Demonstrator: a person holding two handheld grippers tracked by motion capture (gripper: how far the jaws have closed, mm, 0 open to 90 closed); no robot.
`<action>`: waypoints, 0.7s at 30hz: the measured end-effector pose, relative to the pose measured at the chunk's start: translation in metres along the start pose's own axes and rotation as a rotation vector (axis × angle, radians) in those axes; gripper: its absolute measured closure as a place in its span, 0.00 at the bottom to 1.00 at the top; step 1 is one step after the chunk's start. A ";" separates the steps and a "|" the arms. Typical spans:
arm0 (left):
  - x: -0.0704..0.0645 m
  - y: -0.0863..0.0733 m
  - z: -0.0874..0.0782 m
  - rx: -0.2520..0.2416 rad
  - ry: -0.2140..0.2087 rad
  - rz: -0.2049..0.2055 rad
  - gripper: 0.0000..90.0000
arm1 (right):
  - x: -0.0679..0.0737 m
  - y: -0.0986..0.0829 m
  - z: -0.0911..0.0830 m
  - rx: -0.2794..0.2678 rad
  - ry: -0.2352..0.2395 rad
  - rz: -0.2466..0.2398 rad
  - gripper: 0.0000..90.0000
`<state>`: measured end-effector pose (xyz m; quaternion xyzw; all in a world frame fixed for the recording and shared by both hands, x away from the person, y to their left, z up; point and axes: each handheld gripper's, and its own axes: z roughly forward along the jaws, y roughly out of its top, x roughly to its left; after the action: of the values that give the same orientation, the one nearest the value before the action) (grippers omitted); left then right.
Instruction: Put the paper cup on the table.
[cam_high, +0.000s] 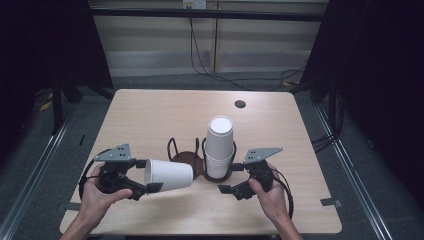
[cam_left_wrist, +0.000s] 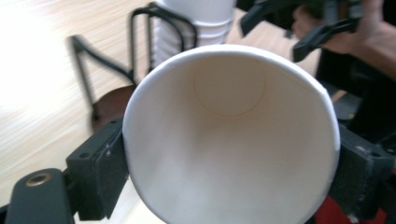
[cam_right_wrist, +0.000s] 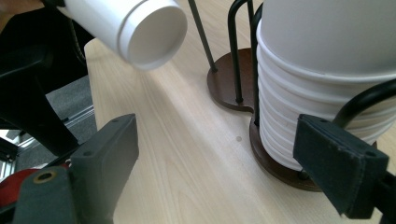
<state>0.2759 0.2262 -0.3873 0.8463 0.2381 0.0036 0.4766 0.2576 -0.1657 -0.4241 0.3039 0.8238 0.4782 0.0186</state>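
A person at a pale wooden desk (cam_high: 150, 115) held a pair of black tongs in each hand. The left tongs (cam_high: 142, 176) pinched a single white paper cup (cam_high: 168, 175) by its rim end, one jaw on either side of the mouth. The cup lay on its side in the air just above the desk, its mouth turned toward the person's left hand (cam_high: 97, 192) and its base pointing toward the middle of the desk. The left gripper view looked straight into the cup (cam_left_wrist: 231, 140): it was empty, with the round bottom visible at the back and the two black pads pressed against the rim at left and right.

Beside it stood a black wire cup holder on a dark, two-lobed base (cam_high: 187, 159). The holder's left bay was empty, its wooden disc bare. The right bay held a stack of nested white cups (cam_high: 219, 147) standing upright and rising well above the wire loops; the topmost one's closed bottom faced up.

The right tongs (cam_high: 231, 179), held in the right hand (cam_high: 267, 192), were spread wide and gripped nothing. They sat low near the desk, just beside the foot of the stack. In the right gripper view one jaw stood close to the stack's (cam_right_wrist: 322, 84) lower rims, the other over bare desk.
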 end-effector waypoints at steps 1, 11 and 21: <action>0.002 -0.001 -0.002 0.007 0.009 -0.005 0.15 | 0.000 0.000 0.000 0.002 0.005 0.002 0.16; 0.017 -0.010 -0.021 0.049 0.053 -0.040 0.15 | 0.001 -0.004 -0.005 -0.010 0.004 0.004 0.16; 0.036 -0.007 -0.030 0.122 0.121 -0.067 0.15 | -0.002 -0.007 -0.006 -0.023 0.003 0.022 0.16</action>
<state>0.2980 0.2674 -0.3844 0.8636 0.2942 0.0242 0.4086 0.2536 -0.1742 -0.4273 0.3121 0.8149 0.4882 0.0155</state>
